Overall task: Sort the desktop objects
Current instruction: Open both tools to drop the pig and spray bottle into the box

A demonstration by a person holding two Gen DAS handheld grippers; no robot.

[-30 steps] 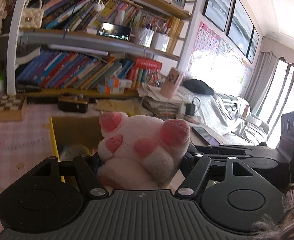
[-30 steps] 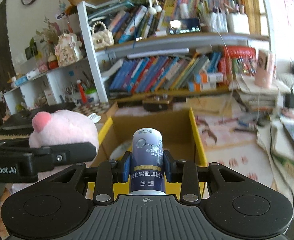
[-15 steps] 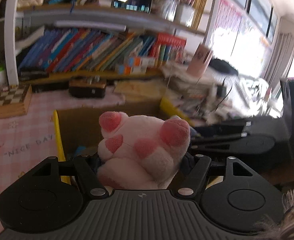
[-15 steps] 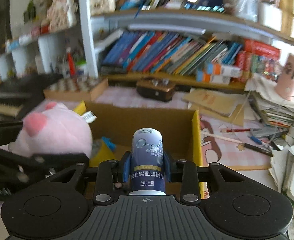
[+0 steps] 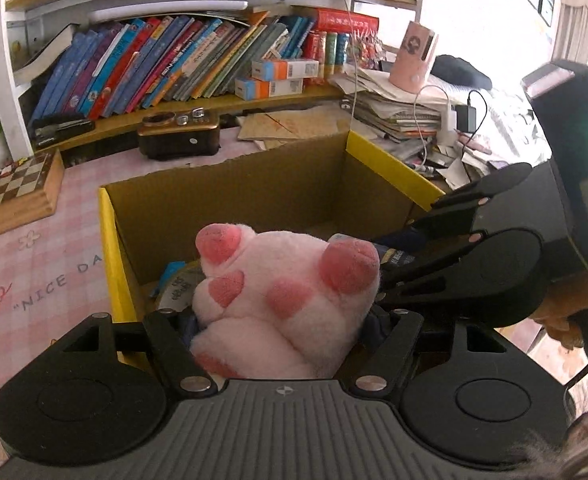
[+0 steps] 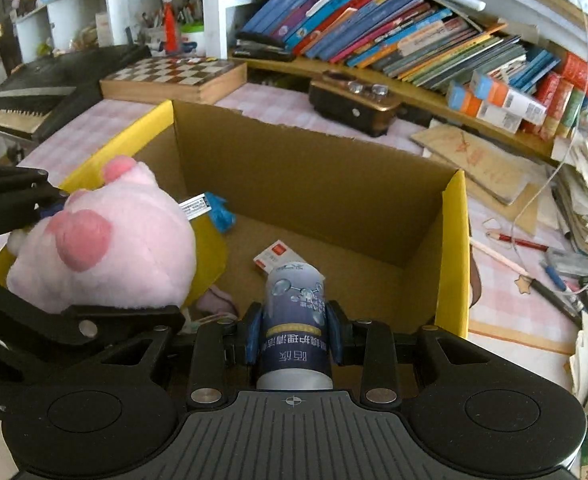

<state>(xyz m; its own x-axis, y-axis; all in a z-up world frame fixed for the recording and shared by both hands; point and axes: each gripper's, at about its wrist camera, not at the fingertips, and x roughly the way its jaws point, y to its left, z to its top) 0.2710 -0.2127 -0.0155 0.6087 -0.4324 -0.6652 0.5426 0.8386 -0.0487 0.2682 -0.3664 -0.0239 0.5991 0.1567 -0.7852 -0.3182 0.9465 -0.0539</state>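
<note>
Left wrist view: left gripper (image 5: 282, 322) clamped on a pink plush toy (image 5: 286, 300), fingers pressed into its sides, darker pink paws pointing forward. Held above the near left part of an open cardboard box (image 5: 254, 184) with yellow outer faces. Right gripper (image 5: 473, 256) reaching in from the right over the box, a dark bottle (image 5: 397, 254) partly visible between its fingers. Pink checked tablecloth (image 5: 34, 264) to the left, printed with "NICE DA", the rest hidden by the box. Wooden chessboard (image 5: 14, 192) at far left, dark brown case (image 5: 178, 136) behind the box, leaning row of books (image 5: 174, 64) on the shelf, titles too small to read.

Right wrist view: right gripper (image 6: 294, 332) shut on the bottle (image 6: 294, 328), blue pads (image 6: 254, 336) squeezing both sides. Dark blue label with Chinese characters, seen upside down and not clearly legible; small logo near the top. Bottle poised over the box (image 6: 313, 184), close to its near wall. Small white and red carton (image 6: 274, 256) lying on the box floor just beyond the bottle top. Plush toy (image 6: 106, 240) at left in the left gripper (image 6: 54, 264), white barcode tag (image 6: 194, 206) sticking out of it, above the box's left side. Chessboard (image 6: 174, 76) and case (image 6: 353, 108) behind the box; pencils (image 6: 509, 248) on the cloth to the right.
</note>
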